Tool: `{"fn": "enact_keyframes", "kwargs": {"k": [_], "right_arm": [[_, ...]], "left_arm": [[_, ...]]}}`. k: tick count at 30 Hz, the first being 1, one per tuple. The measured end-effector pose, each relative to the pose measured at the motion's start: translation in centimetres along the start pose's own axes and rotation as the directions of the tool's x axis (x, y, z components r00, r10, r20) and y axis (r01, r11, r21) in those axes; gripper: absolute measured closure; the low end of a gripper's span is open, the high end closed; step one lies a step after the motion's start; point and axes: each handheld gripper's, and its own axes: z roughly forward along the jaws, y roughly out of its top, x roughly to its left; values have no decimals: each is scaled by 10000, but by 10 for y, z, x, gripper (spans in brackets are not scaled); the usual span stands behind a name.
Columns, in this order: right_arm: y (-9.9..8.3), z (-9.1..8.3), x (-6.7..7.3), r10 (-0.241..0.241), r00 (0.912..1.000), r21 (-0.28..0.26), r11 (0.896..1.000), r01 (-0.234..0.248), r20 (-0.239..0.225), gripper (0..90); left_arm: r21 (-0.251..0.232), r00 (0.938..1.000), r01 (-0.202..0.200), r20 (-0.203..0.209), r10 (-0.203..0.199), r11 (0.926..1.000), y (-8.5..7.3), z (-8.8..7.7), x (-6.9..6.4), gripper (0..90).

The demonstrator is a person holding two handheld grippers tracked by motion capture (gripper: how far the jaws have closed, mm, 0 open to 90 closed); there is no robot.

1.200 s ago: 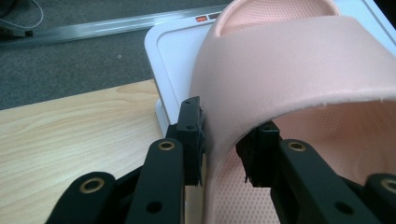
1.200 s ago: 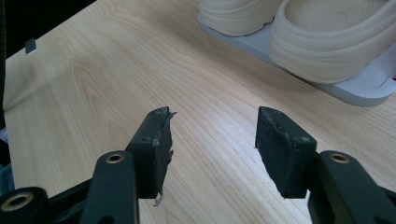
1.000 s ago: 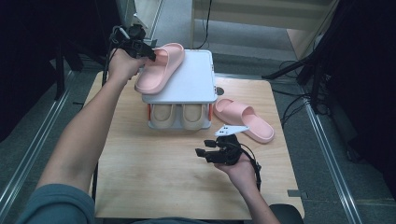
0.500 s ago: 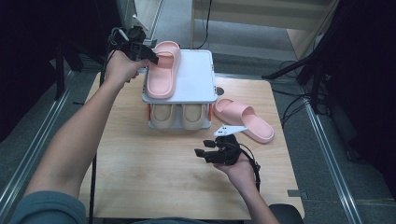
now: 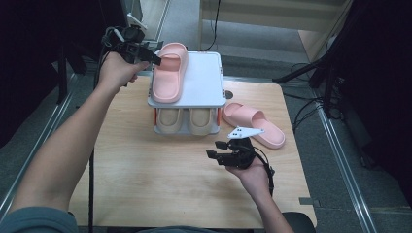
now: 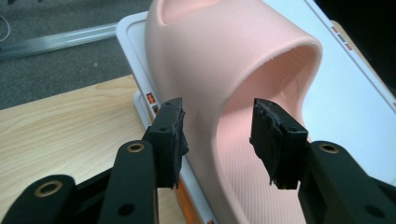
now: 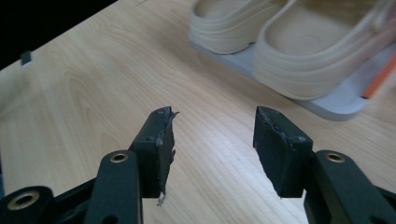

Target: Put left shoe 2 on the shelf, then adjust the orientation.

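Left gripper view: the pale pink foam slide sandal [image 6: 243,60] on the white flat-topped shoe rack [image 6: 345,88] is cut off at the top and bottom edges, so its toe and heel ends are out of frame. Right gripper view: the two cream rubber clogs [image 7: 299,51] on the rack's lower shelf are cropped at the top and right edges. High view: the clogs' [image 5: 187,119] rear parts are hidden under the rack's top; both forearms run off the bottom edge.

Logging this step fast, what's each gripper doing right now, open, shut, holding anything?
Left gripper: jaws have just been opening, open around the pink slipper strap, not pressing it.
Right gripper: open, nothing between its jaws, over the table.
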Motion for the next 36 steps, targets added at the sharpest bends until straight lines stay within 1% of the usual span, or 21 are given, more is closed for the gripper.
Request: {"fn": "enact_keyframes", "kwargs": {"k": [5, 6, 7, 10, 14, 17, 18, 19, 20, 21, 22, 23, 24, 25, 27, 29, 32, 33, 34, 35, 36], "right_arm": [[2, -12, -12, -92, 9985, -92, 9999, 97, 544, 509], [2, -14, -14, -27, 9980, -105, 9999, 34, 626, 512], [2, -19, -21, 144, 9970, -225, 9997, -128, 758, 523], [3, -24, -27, 278, 9958, -279, 9993, -254, 870, 551], [2, -32, -40, 693, 9922, -408, 9970, -654, 1032, 583], [3, -32, -43, 659, 9918, -334, 9975, -626, 1094, 603], [3, -32, -45, 546, 9924, -273, 9983, -519, 1102, 625], [4, -32, -46, 404, 9919, -226, 9990, -380, 1201, 628], [5, -31, -50, 286, 9903, -178, 9995, -264, 1361, 664], [5, -31, -50, 286, 9903, -178, 9995, -264, 1361, 664], [6, -31, -55, 421, 9894, -207, 9990, -396, 1392, 703], [6, -31, -55, 421, 9894, -207, 9990, -396, 1392, 703], [5, -31, -61, 616, 9882, -268, 9979, -584, 1403, 731], [5, -31, -61, 616, 9882, -268, 9979, -584, 1403, 731], [4, -33, -69, 793, 9847, -292, 9967, -756, 1550, 770], [4, -34, -71, 819, 9839, -290, 9965, -782, 1588, 778], [4, -36, -81, 761, 9812, -270, 9970, -724, 1772, 822], [4, -36, -81, 761, 9812, -270, 9970, -724, 1772, 822], [3, -36, -83, 773, 9808, -280, 9969, -735, 1789, 833], [2, -37, -90, 907, 9789, -273, 9958, -872, 1829, 858], [2, -37, -90, 907, 9789, -273, 9958, -872, 1829, 858]], "left_arm": [[-303, 9999, -71, 126, 75, 9995, -13, -17, 8, 496], [-330, 9998, -83, 173, 89, 9994, -16, -20, 9, 492], [-337, 9997, -103, 212, 110, 9994, -19, -22, 11, 478], [-530, 9991, -125, 397, 146, 9985, -31, -26, 17, 464], [-488, 9989, -212, 403, 232, 9986, -51, -26, 24, 456], [-548, 9986, -138, 508, 166, 9984, -57, -27, 26, 452], [-551, 9985, -167, 520, 196, 9983, -59, -27, 26, 449], [-577, 9983, -214, 531, 245, 9981, -62, -27, 26, 449], [-596, 9980, -295, 549, 328, 9978, -68, -25, 25, 447], [-596, 9980, -295, 549, 328, 9978, -68, -25, 25, 446], [-527, 9973, -407, 587, 438, 9978, -75, -23, 24, 444], [-527, 9973, -407, 587, 438, 9978, -75, -23, 24, 444], [-542, 9970, -476, 578, 507, 9974, -80, -21, 23, 443], [-542, 9970, -476, 578, 507, 9974, -80, -21, 23, 442], [-505, 9969, -461, 622, 492, 9977, -84, -19, 24, 440], [-557, 9964, -387, 728, 427, 9977, -89, -18, 24, 436], [-736, 9943, -546, 871, 610, 9958, -100, -21, 24, 419], [-736, 9943, -546, 871, 610, 9958, -100, -21, 24, 416], [-756, 9937, -568, 921, 637, 9955, -104, -21, 23, 416], [-692, 9932, -689, 890, 749, 9952, -111, -21, 21, 411], [-692, 9932, -689, 890, 749, 9952, -111, -21, 21, 410]]}}
